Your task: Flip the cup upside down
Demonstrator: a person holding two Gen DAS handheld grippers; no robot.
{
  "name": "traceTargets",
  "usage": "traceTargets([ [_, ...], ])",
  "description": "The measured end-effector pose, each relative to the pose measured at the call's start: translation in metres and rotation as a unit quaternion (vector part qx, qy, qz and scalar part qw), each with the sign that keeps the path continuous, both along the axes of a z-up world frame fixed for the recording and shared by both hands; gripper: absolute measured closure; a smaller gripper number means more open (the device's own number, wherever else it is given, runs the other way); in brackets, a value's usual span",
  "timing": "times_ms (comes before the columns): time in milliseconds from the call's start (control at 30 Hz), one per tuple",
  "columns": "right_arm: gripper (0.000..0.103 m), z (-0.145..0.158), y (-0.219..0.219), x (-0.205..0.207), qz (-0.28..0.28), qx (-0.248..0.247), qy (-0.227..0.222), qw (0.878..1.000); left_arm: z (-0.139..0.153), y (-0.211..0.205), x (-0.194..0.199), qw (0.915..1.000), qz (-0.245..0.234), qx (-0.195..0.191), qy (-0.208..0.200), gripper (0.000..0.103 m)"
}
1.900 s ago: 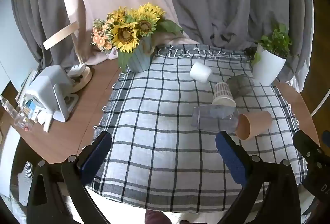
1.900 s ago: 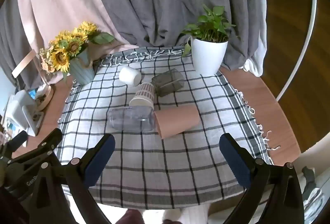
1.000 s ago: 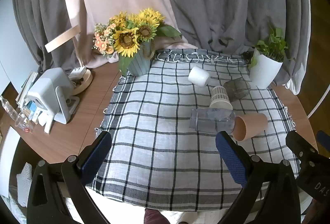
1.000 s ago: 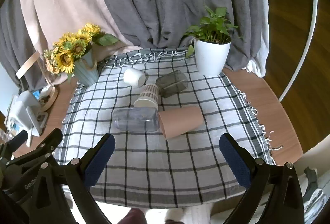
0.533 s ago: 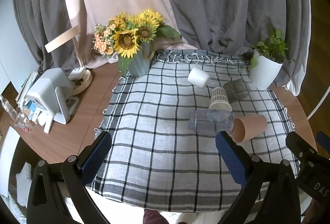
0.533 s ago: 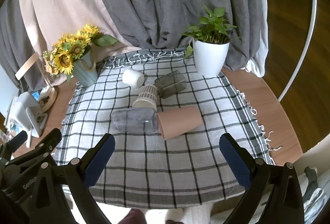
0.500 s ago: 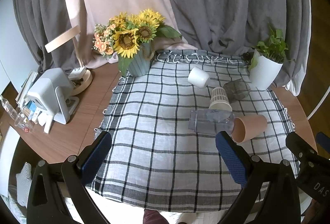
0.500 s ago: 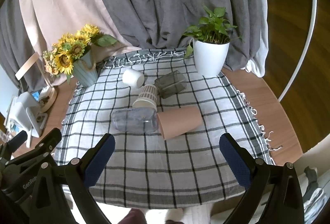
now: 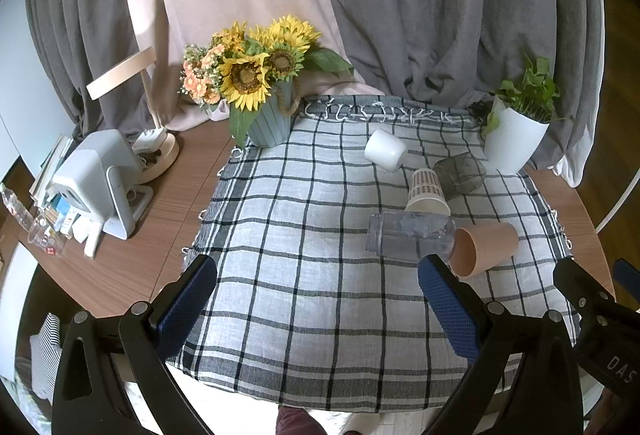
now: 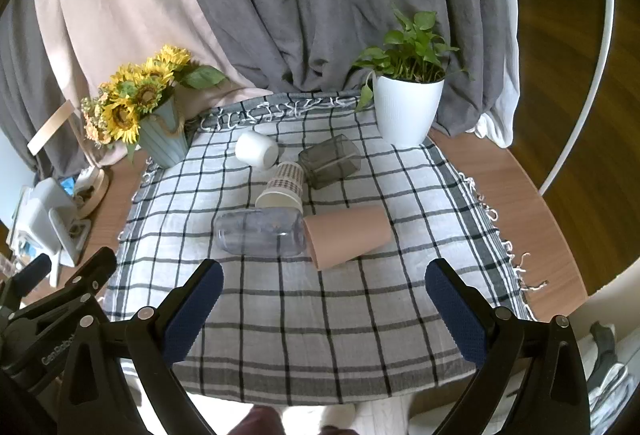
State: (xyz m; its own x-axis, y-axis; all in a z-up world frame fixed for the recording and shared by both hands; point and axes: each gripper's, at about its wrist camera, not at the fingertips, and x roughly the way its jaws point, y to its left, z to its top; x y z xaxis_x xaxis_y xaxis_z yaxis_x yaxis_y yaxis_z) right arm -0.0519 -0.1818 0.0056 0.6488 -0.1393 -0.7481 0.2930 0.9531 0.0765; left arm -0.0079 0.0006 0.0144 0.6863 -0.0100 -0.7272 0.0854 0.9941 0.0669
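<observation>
Several cups lie on their sides on a checked cloth (image 10: 340,315): a brown paper cup (image 10: 348,233) (image 9: 486,249), a clear plastic cup (image 10: 260,233) (image 9: 410,235), a patterned paper cup (image 10: 282,183) (image 9: 426,191), a white cup (image 10: 256,149) (image 9: 385,151) and a dark glass cup (image 10: 330,161) (image 9: 460,173). My left gripper (image 9: 318,299) is open and empty above the cloth's near part. My right gripper (image 10: 324,301) is open and empty, near the brown and clear cups.
A sunflower vase (image 9: 264,95) stands at the cloth's far left corner. A white plant pot (image 10: 408,111) stands at the far right. A white device (image 9: 100,183) and a lamp base (image 9: 156,151) sit on the wooden table (image 9: 160,219) to the left.
Both grippers have stayed open and hardly moved in the last half second. Earlier the views drew back a little from the cups.
</observation>
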Motion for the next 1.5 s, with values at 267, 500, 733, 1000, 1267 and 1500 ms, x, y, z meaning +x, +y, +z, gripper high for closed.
traceTargets([
  [267,0.001,0.000,0.000,0.001,0.000,0.001,0.000,1.000,0.000,0.000,0.001,1.0000,0.000,-0.001,0.000,0.000],
  [500,0.001,0.000,-0.001,0.000,0.001,0.001,0.000,1.000,0.000,0.001,0.002,1.0000,-0.001,-0.001,0.001,0.000],
  [733,0.001,-0.001,-0.001,0.000,0.001,0.001,0.000,1.000,0.000,0.002,0.001,1.0000,-0.001,-0.001,0.001,0.000],
  [1000,0.001,-0.003,-0.002,0.000,0.001,0.000,0.002,1.000,-0.003,0.004,0.000,1.0000,0.002,0.000,0.004,0.000],
  [1267,0.001,-0.009,-0.002,0.006,0.006,-0.001,0.010,1.000,-0.012,0.005,0.012,0.9996,0.017,0.000,0.022,0.000],
  [1500,0.001,-0.010,0.000,0.046,0.047,0.006,0.032,0.998,-0.025,0.011,0.049,0.9973,0.050,-0.003,0.053,0.000],
])
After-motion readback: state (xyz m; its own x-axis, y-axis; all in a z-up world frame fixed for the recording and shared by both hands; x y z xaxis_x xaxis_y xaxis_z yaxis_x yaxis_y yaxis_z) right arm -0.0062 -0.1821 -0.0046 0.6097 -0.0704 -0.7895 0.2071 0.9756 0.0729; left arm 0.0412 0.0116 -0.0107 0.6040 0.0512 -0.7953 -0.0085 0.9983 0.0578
